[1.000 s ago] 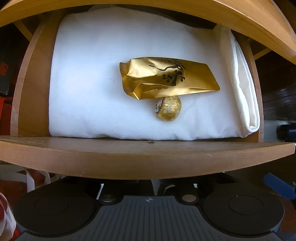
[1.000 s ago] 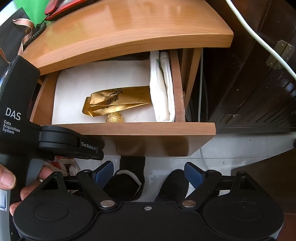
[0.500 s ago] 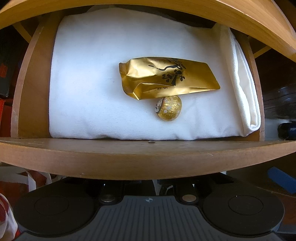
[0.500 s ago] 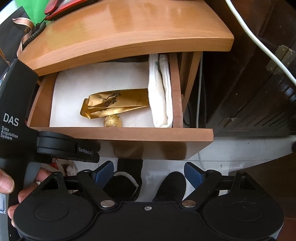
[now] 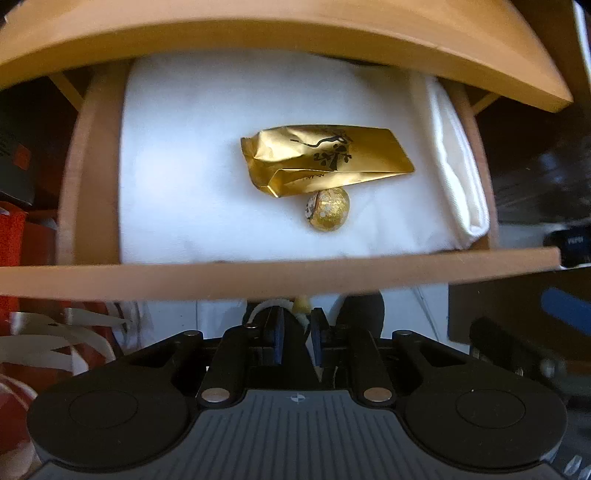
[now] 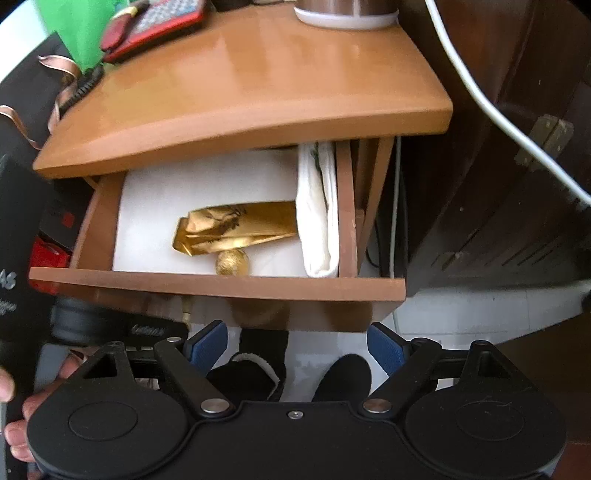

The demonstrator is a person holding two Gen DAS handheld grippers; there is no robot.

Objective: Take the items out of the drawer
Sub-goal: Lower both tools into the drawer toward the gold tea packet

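The wooden drawer (image 5: 280, 278) stands pulled out and is lined with a white cloth (image 5: 184, 166). On the cloth lies a crumpled gold pouch (image 5: 328, 162) with a gold foil ball (image 5: 328, 209) touching its near edge. My left gripper (image 5: 297, 338) hangs just in front of and below the drawer front. Its jaws are opening, a narrow gap shows, and nothing is pressed between them. A brass knob (image 5: 303, 303) sits just past its tips. My right gripper (image 6: 295, 341) is wide open below the drawer front (image 6: 221, 284), holding nothing. The pouch (image 6: 236, 229) and ball (image 6: 232, 262) also show there.
The cabinet top (image 6: 240, 85) overhangs the back of the drawer and carries a red calculator (image 6: 155, 26), a green object (image 6: 70, 33) and a metal pot (image 6: 343, 11). A white cable (image 6: 480, 99) crosses dark furniture on the right. A person's feet (image 6: 343, 376) stand below.
The left gripper has drawn up and back from the drawer front, so its fingers now show with a small gap. The right view has risen, showing more of the cabinet top.
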